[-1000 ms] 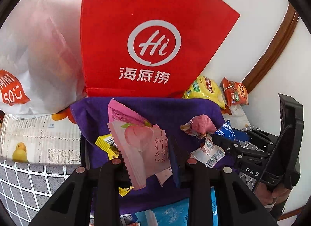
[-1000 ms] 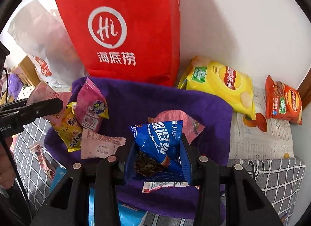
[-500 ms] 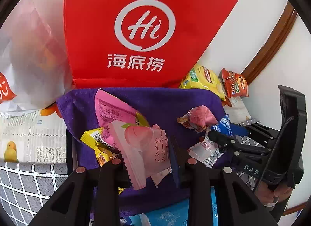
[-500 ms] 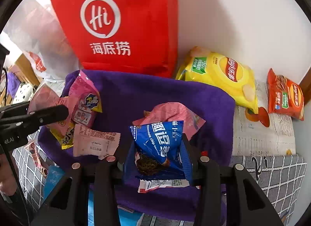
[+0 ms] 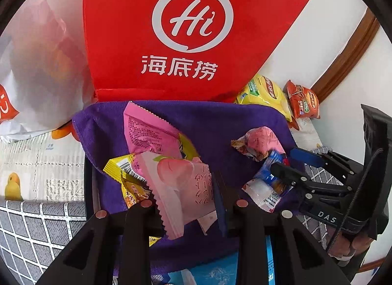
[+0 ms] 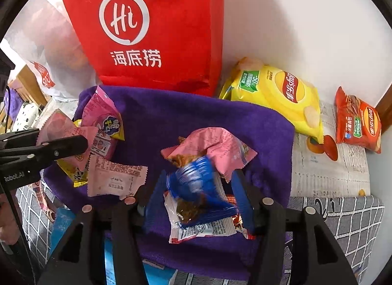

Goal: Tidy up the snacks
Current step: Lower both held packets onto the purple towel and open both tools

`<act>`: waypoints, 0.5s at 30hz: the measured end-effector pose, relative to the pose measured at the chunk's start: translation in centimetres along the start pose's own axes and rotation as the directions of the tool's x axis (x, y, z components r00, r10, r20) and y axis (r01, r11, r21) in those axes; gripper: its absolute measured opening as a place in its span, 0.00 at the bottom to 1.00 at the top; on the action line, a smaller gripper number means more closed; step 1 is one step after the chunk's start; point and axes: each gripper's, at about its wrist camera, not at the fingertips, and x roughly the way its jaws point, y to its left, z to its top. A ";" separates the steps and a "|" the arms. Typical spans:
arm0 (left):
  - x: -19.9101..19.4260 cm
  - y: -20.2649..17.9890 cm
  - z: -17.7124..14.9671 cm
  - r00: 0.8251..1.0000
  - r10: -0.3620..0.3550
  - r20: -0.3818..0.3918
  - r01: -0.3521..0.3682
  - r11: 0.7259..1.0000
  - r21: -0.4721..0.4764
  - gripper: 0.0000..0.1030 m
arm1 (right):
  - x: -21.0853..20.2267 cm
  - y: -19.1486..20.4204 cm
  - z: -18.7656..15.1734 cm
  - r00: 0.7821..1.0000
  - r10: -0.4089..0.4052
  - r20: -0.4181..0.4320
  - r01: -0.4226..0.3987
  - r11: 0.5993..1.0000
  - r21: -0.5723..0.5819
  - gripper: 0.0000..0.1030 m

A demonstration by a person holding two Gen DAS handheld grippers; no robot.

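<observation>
Your left tongs (image 5: 189, 201) clamped on pink peach packet (image 5: 182, 187), held above purple cloth (image 5: 220, 123). Your right tongs (image 6: 196, 194) opening; blue cookie packet (image 6: 198, 192) between pads, blurred, contact with pads unclear. Beneath it, white-and-red wrapper (image 6: 203, 231) on cloth. Pink wrapper (image 6: 215, 145) just behind blue one. Red Hi bag (image 6: 149, 28) upright at cloth's far edge. Yellow chip bag (image 6: 276, 96) and orange chip bag (image 6: 357, 121) off cloth, by wall.

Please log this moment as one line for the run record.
left gripper: shut on peach packet | right gripper: opening, blue packet between jaws, blurred | both over purple towel
</observation>
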 end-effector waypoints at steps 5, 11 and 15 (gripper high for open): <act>-0.1 -0.1 0.0 1.000 -0.009 0.002 0.009 1.000 0.006 0.27 | -1.2 -0.5 0.3 0.999 0.010 0.032 -0.011 0.999 0.037 0.54; -0.4 0.0 0.0 1.000 -0.024 0.008 0.024 1.000 0.005 0.27 | -3.6 -1.3 0.5 0.996 0.003 0.094 -0.011 0.997 0.080 0.55; -0.5 0.1 0.1 1.000 -0.024 -0.002 0.024 1.000 -0.001 0.33 | -4.6 -1.5 0.6 0.993 -0.014 0.119 0.005 0.997 0.082 0.55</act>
